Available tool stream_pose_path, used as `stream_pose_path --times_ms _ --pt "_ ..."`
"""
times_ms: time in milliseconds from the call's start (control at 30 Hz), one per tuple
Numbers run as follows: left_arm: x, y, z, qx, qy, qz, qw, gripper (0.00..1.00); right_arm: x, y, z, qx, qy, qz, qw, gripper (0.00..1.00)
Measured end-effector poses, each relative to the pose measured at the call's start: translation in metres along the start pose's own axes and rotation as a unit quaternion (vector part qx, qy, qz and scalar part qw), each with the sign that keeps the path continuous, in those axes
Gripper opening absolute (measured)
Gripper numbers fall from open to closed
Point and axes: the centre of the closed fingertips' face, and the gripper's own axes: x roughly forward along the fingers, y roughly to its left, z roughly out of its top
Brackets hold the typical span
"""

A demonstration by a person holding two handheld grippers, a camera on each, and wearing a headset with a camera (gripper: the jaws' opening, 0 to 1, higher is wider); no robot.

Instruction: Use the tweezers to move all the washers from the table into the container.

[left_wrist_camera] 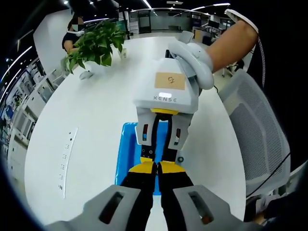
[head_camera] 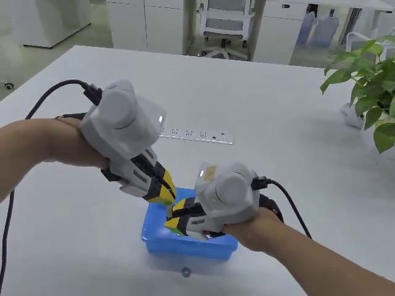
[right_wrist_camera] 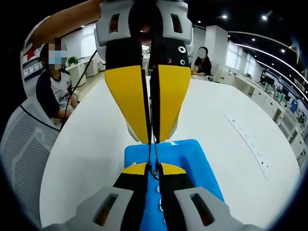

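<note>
Left tongs (left_wrist_camera: 156, 167): closed on the tweezers (right_wrist_camera: 149, 125), which we see as thin metal legs running down the centre of the right gripper view.

Right tongs (right_wrist_camera: 154, 169): drawn near together with a narrow gap. The tweezer tips sit in that gap, and we cannot tell whether they are pinched.

Container (head_camera: 191, 243): blue, lower centre of the head view, directly under both tongs. We note small washers (right_wrist_camera: 159, 190) inside.

Loose washer (head_camera: 186, 272): on the white surface (head_camera: 278, 123), just below the container.

Power strip (head_camera: 197, 134): centre frame.

Plant (head_camera: 370, 80): right edge.
</note>
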Motion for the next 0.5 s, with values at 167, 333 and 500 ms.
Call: stream_pose_path --times_ms 167,333,500 --pt "0.006 0.003 -0.005 -0.004 0.004 -0.004 1.0 0.05 0.006 -0.001 -0.006 0.006 0.005 0.004 1.0 0.1" --pt "0.009 0.004 -0.01 -0.007 0.008 -0.008 0.9999 0.05 0.01 -0.002 -0.01 0.012 0.007 0.011 0.9998 0.1" --pt "0.012 0.005 -0.014 -0.011 0.009 -0.012 0.9998 0.05 0.013 -0.001 -0.013 0.017 0.011 0.016 0.9997 0.1"
